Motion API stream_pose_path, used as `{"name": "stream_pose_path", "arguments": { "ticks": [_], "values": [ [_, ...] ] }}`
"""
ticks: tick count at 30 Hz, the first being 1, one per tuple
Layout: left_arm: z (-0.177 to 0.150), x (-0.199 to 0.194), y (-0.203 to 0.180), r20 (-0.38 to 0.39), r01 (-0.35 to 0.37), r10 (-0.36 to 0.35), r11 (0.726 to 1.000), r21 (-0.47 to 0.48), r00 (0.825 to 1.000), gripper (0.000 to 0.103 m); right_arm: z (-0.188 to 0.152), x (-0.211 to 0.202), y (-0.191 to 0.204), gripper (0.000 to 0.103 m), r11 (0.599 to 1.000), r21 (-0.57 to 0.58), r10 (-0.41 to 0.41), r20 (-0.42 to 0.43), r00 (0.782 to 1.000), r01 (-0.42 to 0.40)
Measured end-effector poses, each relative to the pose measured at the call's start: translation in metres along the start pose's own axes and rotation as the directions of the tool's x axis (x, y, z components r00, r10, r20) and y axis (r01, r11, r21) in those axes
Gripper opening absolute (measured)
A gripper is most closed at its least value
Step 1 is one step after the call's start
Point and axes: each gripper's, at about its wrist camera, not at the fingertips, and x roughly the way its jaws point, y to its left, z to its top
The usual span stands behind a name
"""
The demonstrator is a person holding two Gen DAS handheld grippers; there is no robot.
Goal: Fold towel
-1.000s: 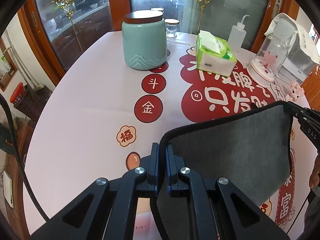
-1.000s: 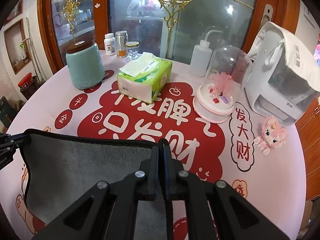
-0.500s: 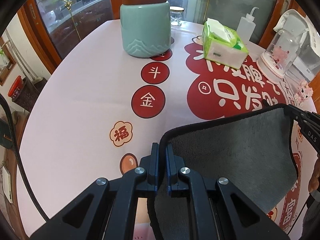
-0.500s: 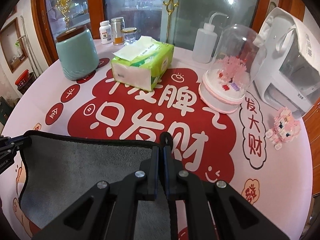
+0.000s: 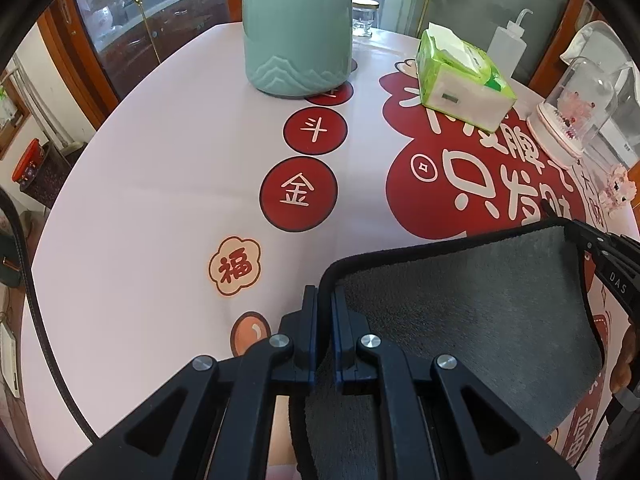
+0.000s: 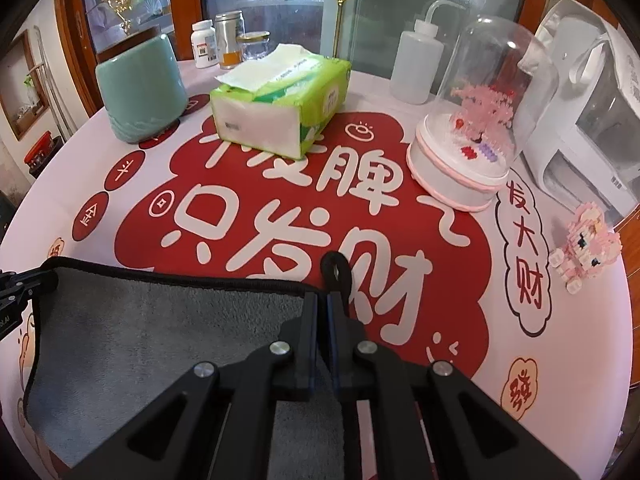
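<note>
A grey towel [image 5: 460,320] with black edging is held up by two corners over the near part of a round table. My left gripper [image 5: 326,300] is shut on its left corner. My right gripper [image 6: 323,304] is shut on the other corner, where a black hanging loop [image 6: 335,270] sticks out past the fingers. The towel's top edge runs stretched between the two grippers. In the right wrist view the towel [image 6: 160,340] spreads to the left, with the left gripper [image 6: 16,288] at its far corner. The right gripper also shows in the left wrist view [image 5: 608,256].
The tablecloth [image 5: 160,184] is pale with red printed characters. A teal jar [image 5: 298,36], a green tissue pack [image 6: 280,100], a squeeze bottle [image 6: 416,64], a glass dome ornament [image 6: 476,120], a white appliance [image 6: 588,108] and a pink block figure [image 6: 584,244] stand at the far side.
Both grippers have carried the towel's held edge forward across the table toward the jar and tissue pack. Both stay shut on their corners.
</note>
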Motion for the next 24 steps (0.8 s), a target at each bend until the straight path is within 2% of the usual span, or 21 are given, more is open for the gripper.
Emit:
{"name": "stream_pose_path", "arguments": {
  "ticks": [5,6,7,9,10,11,12,13,15,17,21,24],
  "values": [
    [-0.002,0.007,-0.001,-0.007,-0.007,0.007,1.000,-0.004,1.000,0.005,-0.001,0.007,0.000,0.006,1.000,0.009,-0.002,-0.022,1.000,0.002],
    [-0.003,0.008,-0.002,-0.008,-0.006,0.006,1.000,-0.003,1.000,0.007,-0.001,0.008,0.001,0.007,1.000,0.009,-0.004,-0.027,1.000,0.004],
    [-0.004,0.008,-0.002,-0.005,-0.010,0.010,1.000,0.000,1.000,0.012,-0.001,0.009,0.001,0.008,1.000,0.009,-0.006,-0.031,1.000,0.007],
    [-0.005,0.008,-0.004,0.000,-0.002,0.002,1.000,0.003,1.000,0.034,-0.002,0.010,0.002,0.014,1.000,0.006,-0.014,-0.031,0.999,0.015],
    [-0.006,0.008,-0.004,-0.002,0.011,-0.011,1.000,0.001,1.000,0.056,-0.002,0.009,0.002,0.017,1.000,0.005,-0.018,-0.030,0.999,0.018],
    [-0.006,0.008,-0.004,-0.006,0.033,-0.033,0.999,-0.005,0.999,0.073,-0.003,0.008,0.002,0.026,1.000,0.008,-0.020,-0.030,0.999,0.020],
    [-0.007,0.009,-0.004,-0.007,0.049,-0.049,0.999,-0.011,0.999,0.079,-0.004,0.007,0.001,0.035,1.000,0.011,-0.020,-0.029,0.999,0.020],
    [-0.008,0.009,-0.004,-0.005,0.057,-0.057,0.998,-0.014,0.998,0.084,-0.005,0.006,0.000,0.039,1.000,0.016,-0.021,-0.025,0.999,0.022],
    [-0.011,0.009,-0.006,-0.004,0.055,-0.055,0.998,-0.006,0.998,0.087,-0.009,0.000,-0.002,0.048,0.999,0.032,-0.024,-0.004,1.000,0.024],
    [-0.013,0.008,-0.009,0.001,0.034,-0.034,0.999,0.006,0.999,0.097,-0.013,-0.007,-0.003,0.048,0.999,0.033,-0.033,0.011,0.999,0.032],
    [-0.020,-0.001,-0.013,0.018,0.021,-0.021,1.000,0.023,1.000,0.102,-0.022,-0.020,-0.002,0.048,0.999,0.032,-0.031,0.014,0.999,0.030],
    [-0.025,-0.013,-0.016,0.035,0.013,-0.014,0.999,0.031,0.999,0.102,-0.031,-0.033,-0.002,0.048,0.999,0.041,-0.015,0.014,1.000,0.015]
  ]
}}
